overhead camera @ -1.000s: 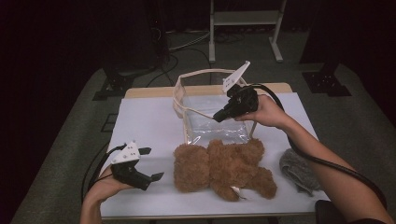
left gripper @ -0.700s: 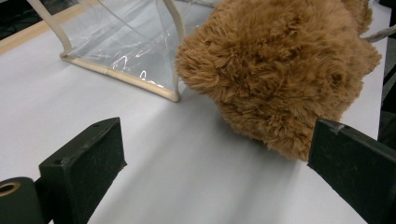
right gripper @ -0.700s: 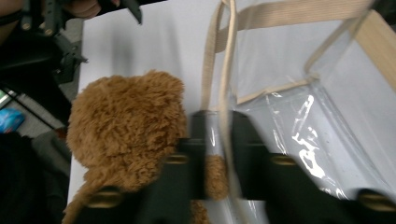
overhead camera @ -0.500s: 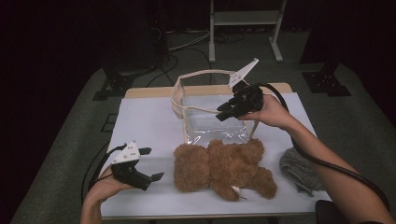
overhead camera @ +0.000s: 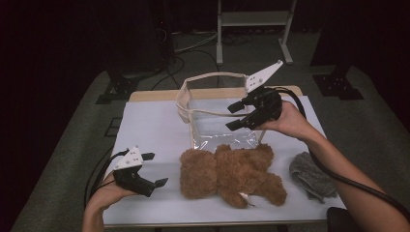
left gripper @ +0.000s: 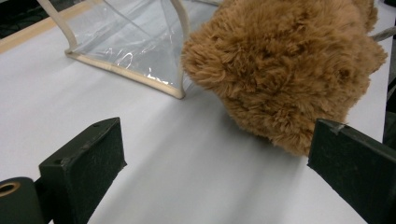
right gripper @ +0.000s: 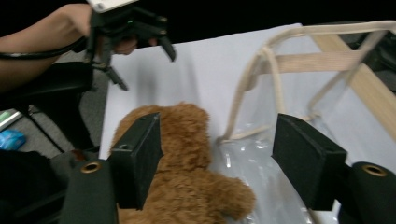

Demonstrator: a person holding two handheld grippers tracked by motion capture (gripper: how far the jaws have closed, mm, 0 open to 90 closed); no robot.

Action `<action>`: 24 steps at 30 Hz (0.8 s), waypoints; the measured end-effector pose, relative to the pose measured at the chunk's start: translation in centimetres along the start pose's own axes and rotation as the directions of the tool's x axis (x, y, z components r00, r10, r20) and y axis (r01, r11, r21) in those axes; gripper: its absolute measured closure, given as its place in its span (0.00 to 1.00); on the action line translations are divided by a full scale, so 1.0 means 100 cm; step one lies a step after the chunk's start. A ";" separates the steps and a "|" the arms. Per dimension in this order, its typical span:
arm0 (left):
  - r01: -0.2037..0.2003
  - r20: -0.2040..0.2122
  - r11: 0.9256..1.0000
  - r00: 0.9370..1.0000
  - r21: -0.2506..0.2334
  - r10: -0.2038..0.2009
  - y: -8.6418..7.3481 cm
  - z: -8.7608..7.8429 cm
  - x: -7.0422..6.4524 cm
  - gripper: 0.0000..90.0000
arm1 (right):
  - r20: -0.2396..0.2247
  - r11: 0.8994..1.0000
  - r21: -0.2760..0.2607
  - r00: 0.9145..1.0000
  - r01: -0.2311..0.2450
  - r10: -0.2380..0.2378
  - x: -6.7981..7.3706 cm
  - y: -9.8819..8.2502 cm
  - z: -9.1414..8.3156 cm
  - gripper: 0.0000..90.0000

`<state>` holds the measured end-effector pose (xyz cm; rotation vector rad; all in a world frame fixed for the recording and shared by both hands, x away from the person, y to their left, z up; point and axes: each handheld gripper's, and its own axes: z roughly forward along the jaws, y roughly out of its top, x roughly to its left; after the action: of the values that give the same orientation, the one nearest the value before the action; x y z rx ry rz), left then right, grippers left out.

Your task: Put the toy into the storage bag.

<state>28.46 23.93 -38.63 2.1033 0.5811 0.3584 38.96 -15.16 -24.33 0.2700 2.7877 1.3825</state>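
White table [overhead camera: 145, 125]: a pale sheet covers it, so every item stands out against the dark room around it.
Clear bag [overhead camera: 217, 113]: see-through plastic with cream trim, standing upright toward the far edge, mouth up and open, probably propped that way so the toy can go in from above.
Brown teddy bear [overhead camera: 229, 174]: plush, lying flat on the table just in front of the bag's near wall, touching or nearly touching it; I judge it the thing to be packed.
Grey cloth [overhead camera: 312, 176]: crumpled near the right edge, apart from the bear, seemingly waiting its turn.
Right gripper [overhead camera: 236, 115]: held above the bag's near rim, jaws just been opening and now wide, nothing between them; it looks to have let go of the bag.
Left gripper [overhead camera: 155, 170]: low over the table beside the bear's head, jaws wide and empty, pointed at the plush as if ready to grasp it.
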 end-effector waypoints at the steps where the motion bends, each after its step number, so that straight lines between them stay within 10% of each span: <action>1: 0.002 0.000 1.000 1.000 0.001 -0.002 0.000 0.000 0.000 0.03 | -0.004 1.000 0.001 1.000 0.010 -0.010 0.003 -0.001 0.001 0.33; 12: 0.016 -0.007 1.000 1.000 0.008 -0.016 -0.004 0.000 0.003 0.03 | -0.074 0.996 0.073 0.996 0.054 -0.049 0.037 -0.029 0.035 0.24; 24: 0.022 -0.015 1.000 1.000 0.004 -0.021 -0.005 -0.002 0.004 0.03 | -0.054 0.988 0.151 0.998 0.028 -0.020 0.041 -0.070 0.068 0.20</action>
<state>28.58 24.51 -38.93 2.0985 0.6133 0.3611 34.56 -13.26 -33.75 0.2051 2.9336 1.1904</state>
